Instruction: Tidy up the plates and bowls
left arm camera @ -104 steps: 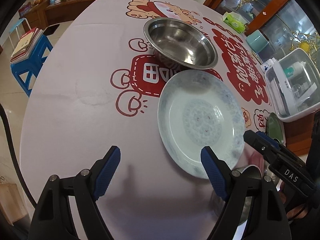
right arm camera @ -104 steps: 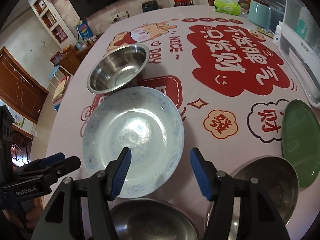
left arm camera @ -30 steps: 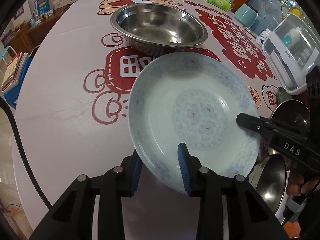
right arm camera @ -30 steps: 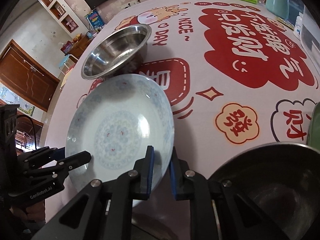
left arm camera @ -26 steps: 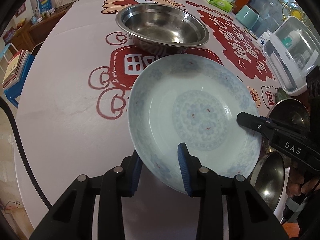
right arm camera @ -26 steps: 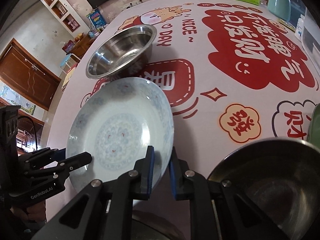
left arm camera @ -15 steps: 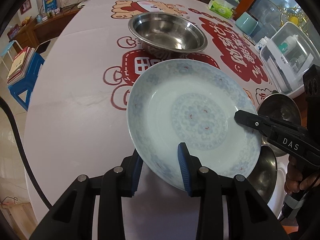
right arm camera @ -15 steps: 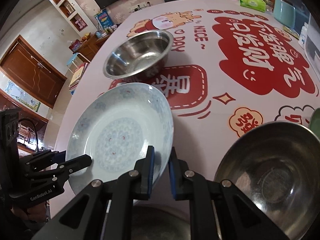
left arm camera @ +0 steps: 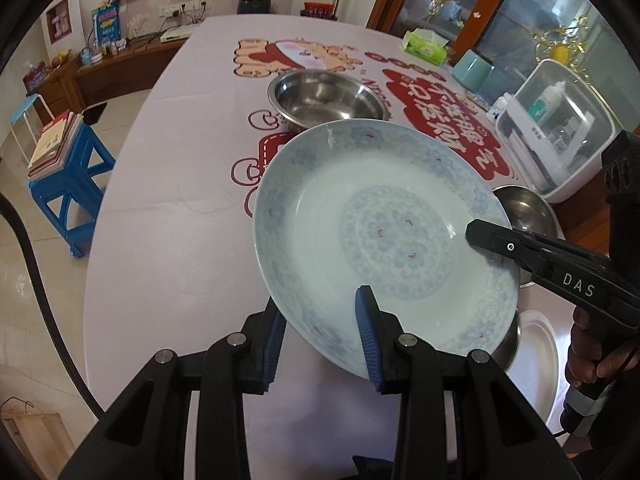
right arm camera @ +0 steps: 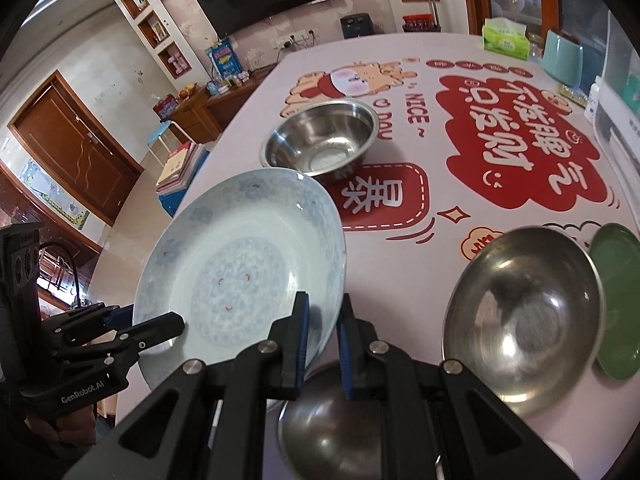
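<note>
A pale blue patterned plate (left arm camera: 384, 224) is held tilted in the air above the table. My left gripper (left arm camera: 320, 332) is shut on its near rim. My right gripper (right arm camera: 322, 336) is shut on the opposite rim of the same plate (right arm camera: 240, 272). A deep steel bowl (left arm camera: 326, 98) stands on the tablecloth beyond the plate, and shows in the right wrist view too (right arm camera: 320, 140). Two more steel bowls (right arm camera: 524, 312) (right arm camera: 332, 420) sit at the near right, one partly under the plate. A green plate (right arm camera: 616, 296) lies at the right edge.
The table (left arm camera: 180, 184) has a white cloth with red prints. A clear plastic box (left arm camera: 560, 120), a teal container (left arm camera: 476, 70) and a green tissue pack (left arm camera: 424, 44) stand along the far right. A blue stool (left arm camera: 68, 184) with books stands left of the table.
Both grippers closed on the plate's rims, then lifted it together off the table; it now sits higher and more tilted, with the far steel bowl looking smaller and further away.
</note>
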The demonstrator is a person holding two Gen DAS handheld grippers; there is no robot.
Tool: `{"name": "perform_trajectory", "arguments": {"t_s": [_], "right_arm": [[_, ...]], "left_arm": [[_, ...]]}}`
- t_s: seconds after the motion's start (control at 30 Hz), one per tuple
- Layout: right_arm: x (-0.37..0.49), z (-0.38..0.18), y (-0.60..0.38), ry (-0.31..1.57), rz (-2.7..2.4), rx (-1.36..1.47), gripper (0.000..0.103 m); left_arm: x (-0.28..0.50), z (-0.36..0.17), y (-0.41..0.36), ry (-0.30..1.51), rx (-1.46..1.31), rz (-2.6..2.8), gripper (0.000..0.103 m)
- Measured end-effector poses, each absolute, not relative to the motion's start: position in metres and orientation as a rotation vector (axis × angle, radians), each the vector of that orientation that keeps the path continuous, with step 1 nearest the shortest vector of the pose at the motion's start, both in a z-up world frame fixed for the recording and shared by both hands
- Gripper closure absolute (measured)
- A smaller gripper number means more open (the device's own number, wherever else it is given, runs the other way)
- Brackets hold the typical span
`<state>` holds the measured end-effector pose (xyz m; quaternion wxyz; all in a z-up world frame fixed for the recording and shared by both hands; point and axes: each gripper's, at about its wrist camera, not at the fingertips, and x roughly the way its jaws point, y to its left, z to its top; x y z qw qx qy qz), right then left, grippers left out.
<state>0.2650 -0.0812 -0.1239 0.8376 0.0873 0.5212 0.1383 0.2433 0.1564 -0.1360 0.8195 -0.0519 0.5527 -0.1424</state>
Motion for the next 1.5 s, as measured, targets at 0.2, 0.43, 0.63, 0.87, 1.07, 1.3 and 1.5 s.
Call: {"name": "perform_trajectory", "arguments": {"t_s": [0.2,0.43,0.63,0.87,1.07,1.3,1.5], "right_arm": [[0.235,-0.103,-0.080,1.055,0.271,0.195,0.090],[0.200,-0.085,-0.085,1.002,0.231,0.217,0.090],[0.165,-0.073,-0.096,0.958,0.175,0.254,0.090],[0.124,-0.066,-0.115,0.921,0.090,0.305,0.089],[0.087,-0.060,-0.135,0.886,0.010,0.340,0.089],[0.048,-0.059,-0.156,0.872,-0.092,0.380,0.089],[0.018,-0.065,-0.178,0.874,-0.176,0.422,0.089]], "left_arm": [[0.216,-0.111,0.161,1.132,-0.105,-0.326,0.070],[0.188,-0.086,0.158,1.080,-0.083,-0.373,0.070],[0.168,-0.068,0.146,1.037,-0.050,-0.436,0.070],[0.150,-0.056,0.121,1.014,-0.005,-0.532,0.070],[0.132,-0.048,0.093,1.006,0.043,-0.621,0.070],[0.117,-0.047,0.060,1.017,0.091,-0.718,0.070],[0.106,-0.053,0.027,1.049,0.144,-0.797,0.070]]}}
